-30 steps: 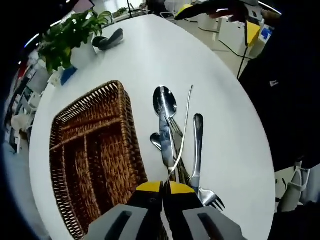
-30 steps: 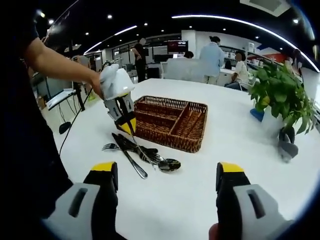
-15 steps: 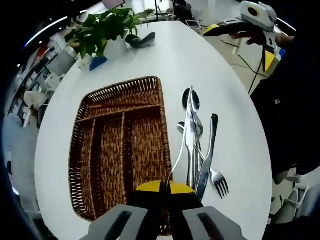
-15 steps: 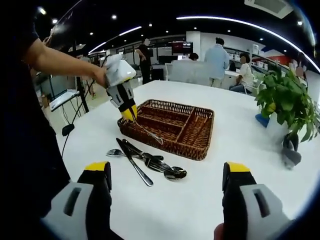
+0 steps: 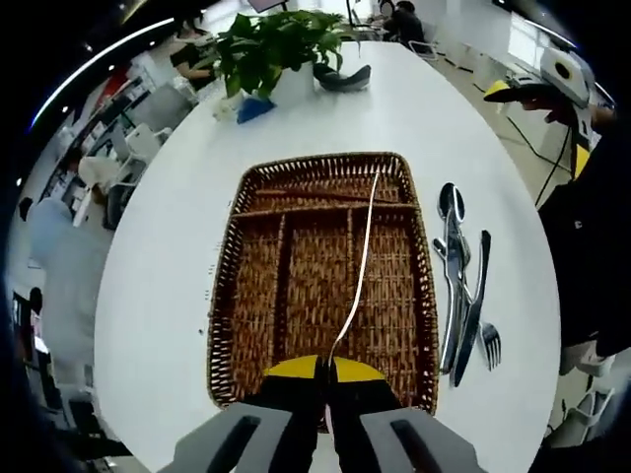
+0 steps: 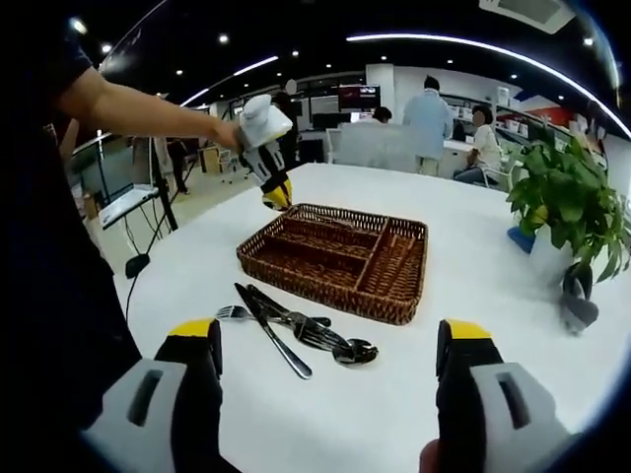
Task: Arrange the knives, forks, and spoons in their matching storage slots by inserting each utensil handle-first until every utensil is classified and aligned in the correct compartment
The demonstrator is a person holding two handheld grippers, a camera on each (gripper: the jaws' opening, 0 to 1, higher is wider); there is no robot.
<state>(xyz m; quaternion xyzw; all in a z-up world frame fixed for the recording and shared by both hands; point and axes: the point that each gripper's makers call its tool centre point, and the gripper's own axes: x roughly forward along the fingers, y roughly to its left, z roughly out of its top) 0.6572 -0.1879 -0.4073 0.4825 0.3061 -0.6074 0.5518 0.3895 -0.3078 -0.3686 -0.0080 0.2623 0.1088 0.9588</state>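
Gripping utensil (image 5: pixel 357 258), probably a knife, over basket (image 5: pixel 229 296)

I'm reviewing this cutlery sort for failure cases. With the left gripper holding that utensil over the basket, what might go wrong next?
1. The left gripper pinches the thin utensil only at one end; it may swing or slip when lowered.
2. It hangs over the wicker basket near a divider, so it could land across two compartments.
3. The remaining cutlery pile overlaps, so the open right gripper may lift or drag several pieces.

cutlery pile (image 6: pixel 296 332) beside basket (image 6: pixel 340 288), plant (image 6: pixel 562 207) behind
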